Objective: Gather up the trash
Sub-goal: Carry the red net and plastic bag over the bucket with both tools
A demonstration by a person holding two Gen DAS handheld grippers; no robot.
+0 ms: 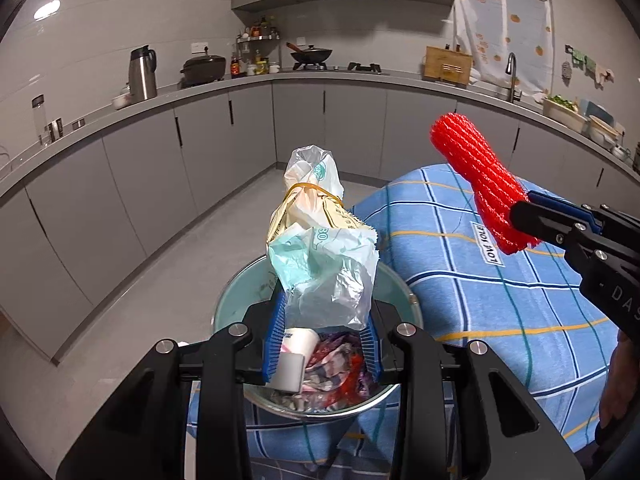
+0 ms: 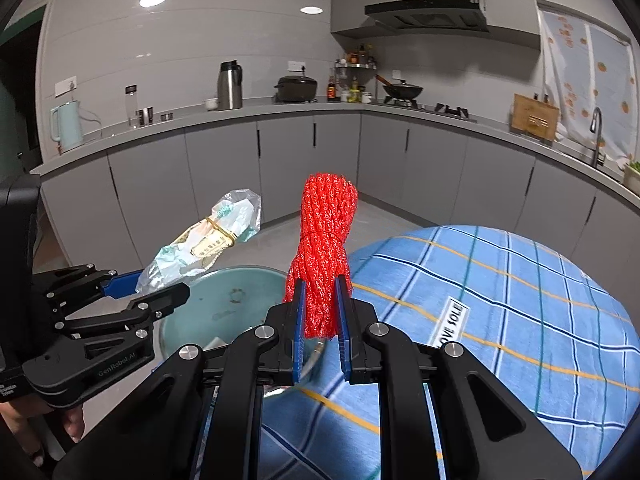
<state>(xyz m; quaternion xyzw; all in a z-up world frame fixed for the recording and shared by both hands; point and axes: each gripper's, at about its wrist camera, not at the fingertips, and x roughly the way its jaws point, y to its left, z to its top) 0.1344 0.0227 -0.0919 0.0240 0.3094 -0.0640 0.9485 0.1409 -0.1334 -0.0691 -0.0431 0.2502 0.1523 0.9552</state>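
My left gripper [image 1: 326, 314] is shut on a bundle of crumpled plastic bags [image 1: 320, 240] bound with a yellow rubber band, and the bundle sticks up and forward. Below it stands a round teal bin [image 1: 228, 300] holding a white paper cup and wrappers [image 1: 320, 364]. To the right, my right gripper [image 1: 528, 212] is shut on a red net bundle [image 1: 476, 176]. In the right wrist view the red net [image 2: 326, 224] rises from between the blue pads of the right gripper [image 2: 322, 292]. The left gripper [image 2: 156, 284] with the bag bundle [image 2: 204, 240] hangs over the bin [image 2: 224, 300].
A table with a blue plaid cloth [image 1: 500, 300] [image 2: 520, 300] lies right of the bin. Grey cabinets and a worktop [image 1: 200, 92] with a thermos jug, pots, a wok and a sink ring the room. Grey floor [image 1: 120, 320] lies left. A hand [image 2: 72, 420] grips the left tool.
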